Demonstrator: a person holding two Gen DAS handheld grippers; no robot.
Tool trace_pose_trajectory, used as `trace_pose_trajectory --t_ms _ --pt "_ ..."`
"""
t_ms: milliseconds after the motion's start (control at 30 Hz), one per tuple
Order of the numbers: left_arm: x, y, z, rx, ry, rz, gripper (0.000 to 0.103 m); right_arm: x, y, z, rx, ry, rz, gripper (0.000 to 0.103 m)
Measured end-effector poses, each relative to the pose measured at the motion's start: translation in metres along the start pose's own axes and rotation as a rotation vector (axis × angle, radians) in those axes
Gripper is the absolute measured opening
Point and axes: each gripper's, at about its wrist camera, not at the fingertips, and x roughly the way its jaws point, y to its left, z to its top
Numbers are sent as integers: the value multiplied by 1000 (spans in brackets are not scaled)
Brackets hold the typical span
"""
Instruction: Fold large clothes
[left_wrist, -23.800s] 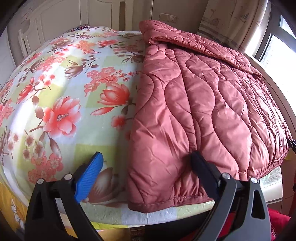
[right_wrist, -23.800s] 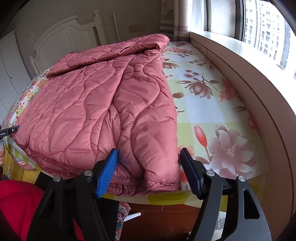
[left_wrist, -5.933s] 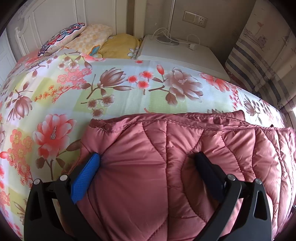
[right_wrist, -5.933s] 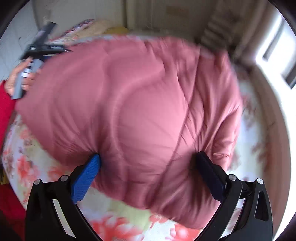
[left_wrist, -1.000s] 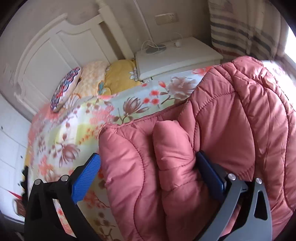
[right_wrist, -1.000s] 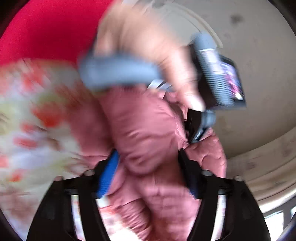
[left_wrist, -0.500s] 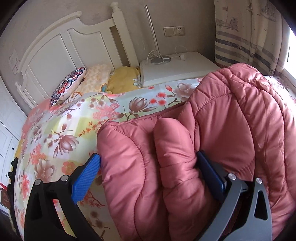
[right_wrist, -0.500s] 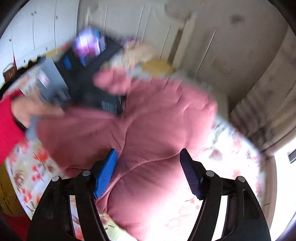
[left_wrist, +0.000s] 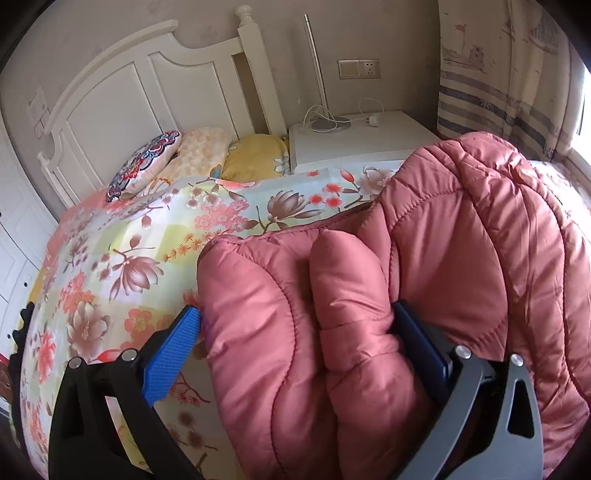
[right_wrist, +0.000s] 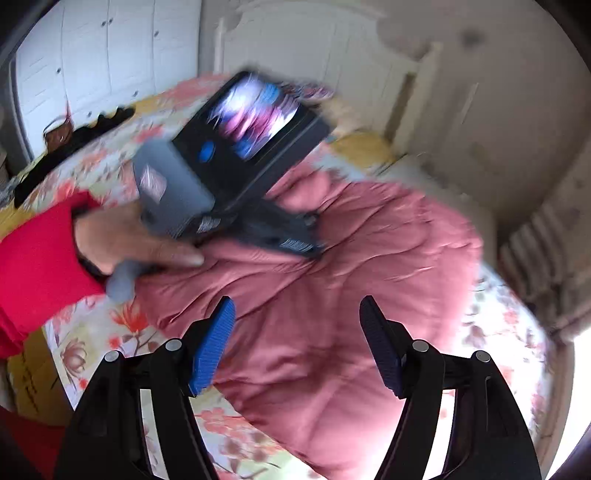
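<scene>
A pink quilted jacket lies folded into a thick bundle on the floral bedsheet. My left gripper has its fingers spread wide, and a puffy fold of the jacket bulges between them, pressing on the right finger. In the right wrist view the jacket fills the middle, and the left gripper unit rests on its far edge, held by a hand in a red sleeve. My right gripper is open and empty, hovering above the jacket.
A white headboard and pillows stand at the bed's far end. A white nightstand with a lamp and cables is beside it. Striped curtains hang at right. A dark garment lies on the bed's far left.
My right gripper has let go of the jacket and pulled back above it, swinging quickly. My left gripper has tilted up slightly, the jacket fold still between its fingers.
</scene>
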Motion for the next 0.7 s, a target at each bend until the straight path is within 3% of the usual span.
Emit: trace_pose_trajectory --t_ms 67,200,267,400,567,700 --pt "-8 9 2 -34 -4 -11 101 24 -1 -4 20 16 1 73" --pt "-58 29 1 -122 -40 42 101 22 -2 -5 24 4 -6 73" --pt "-91 34 -13 -181 -45 95 101 22 -6 -8 39 -12 9 74" --pt "-133 25 -54 -249 -55 83 101 20 -1 -14 42 -44 -7 74" --pt "-115 -11 -58 -118 -13 114 101 17 0 -15 41 -52 -11 74" --pt "-85 -19 -63 -92 58 150 101 11 -3 -20 38 -66 -18 74"
